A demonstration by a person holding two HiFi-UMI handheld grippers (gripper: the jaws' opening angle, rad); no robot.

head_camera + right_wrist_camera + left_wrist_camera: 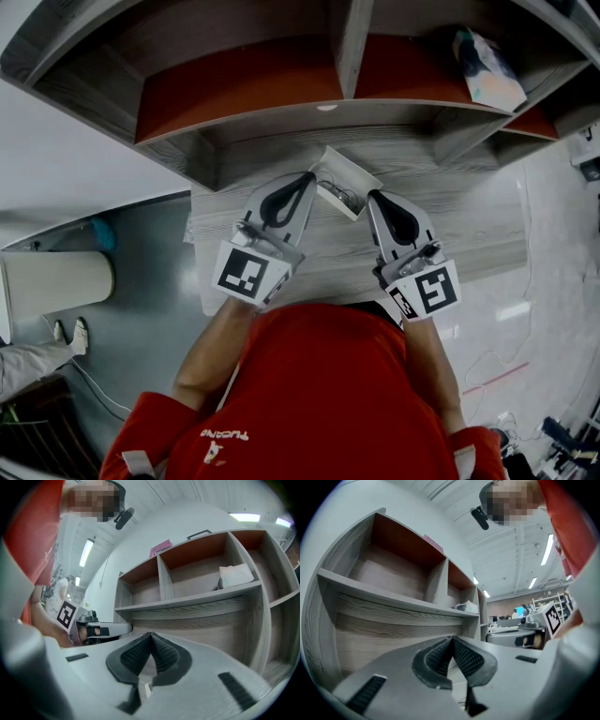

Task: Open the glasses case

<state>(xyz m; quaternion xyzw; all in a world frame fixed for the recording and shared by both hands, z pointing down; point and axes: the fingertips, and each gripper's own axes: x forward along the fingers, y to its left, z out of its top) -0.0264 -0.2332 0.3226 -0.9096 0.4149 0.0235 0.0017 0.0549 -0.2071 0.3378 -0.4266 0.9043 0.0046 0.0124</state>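
Between my left gripper (306, 178) and right gripper (374, 197), both shut and empty, the white case (339, 180) lay on the bench (469, 225) below the shelf (281, 122). Its long axis slanted far-left to near-right. I judged one gripper should pin the base while the other gently lifted the lid.

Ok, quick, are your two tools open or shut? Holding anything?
Left tool: shut, nothing between its jaws.
Right tool: shut, nothing between its jaws.
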